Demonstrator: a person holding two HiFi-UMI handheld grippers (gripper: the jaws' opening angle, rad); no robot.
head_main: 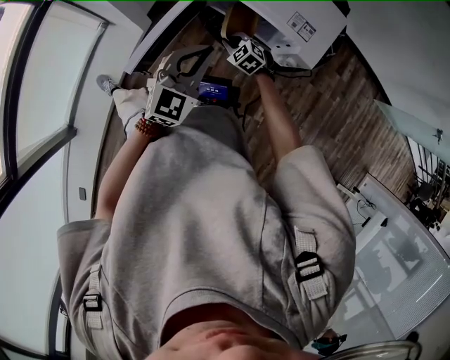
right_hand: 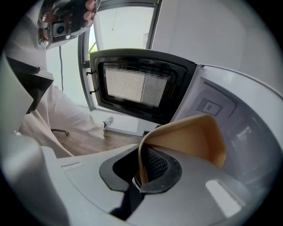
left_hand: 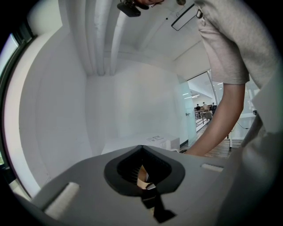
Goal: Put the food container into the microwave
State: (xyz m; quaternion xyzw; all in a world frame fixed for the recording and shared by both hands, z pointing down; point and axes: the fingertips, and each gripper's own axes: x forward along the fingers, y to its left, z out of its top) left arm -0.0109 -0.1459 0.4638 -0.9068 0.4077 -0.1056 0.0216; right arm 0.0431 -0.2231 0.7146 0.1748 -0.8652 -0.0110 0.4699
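Two grippers are out in front of the person, seen from above in the head view over a grey shirt (head_main: 197,211). The right gripper (right_hand: 142,155) has its jaws clamped on the rim of the tan container (right_hand: 194,141): one jaw is inside the wall and one outside. The container is off any surface, carried by that grip alone and tilted, its open side towards the camera. It sits right at the open front of the white microwave (right_hand: 250,132). Whether it has passed the opening cannot be told. The door (right_hand: 132,84) is swung wide open to the left of the container, its mesh window facing the camera.

The left gripper (left_hand: 141,148) has its jaws together and holds nothing. A small tan sliver shows in the gap behind the tips, and what it is cannot be told. This gripper points at a plain white wall (left_hand: 132,106), away from the container. The person's bare right arm (left_hand: 221,119) crosses the right side of its view. In the right gripper view the left gripper shows at top left, with fingers (right_hand: 90,5) wrapped on it.

In the head view the left gripper is nearer the body and the right one reaches further, up to the microwave. A bead bracelet (head_main: 144,129) is on the left wrist. The wood floor (head_main: 330,105) and one shoe (head_main: 107,84) lie below.
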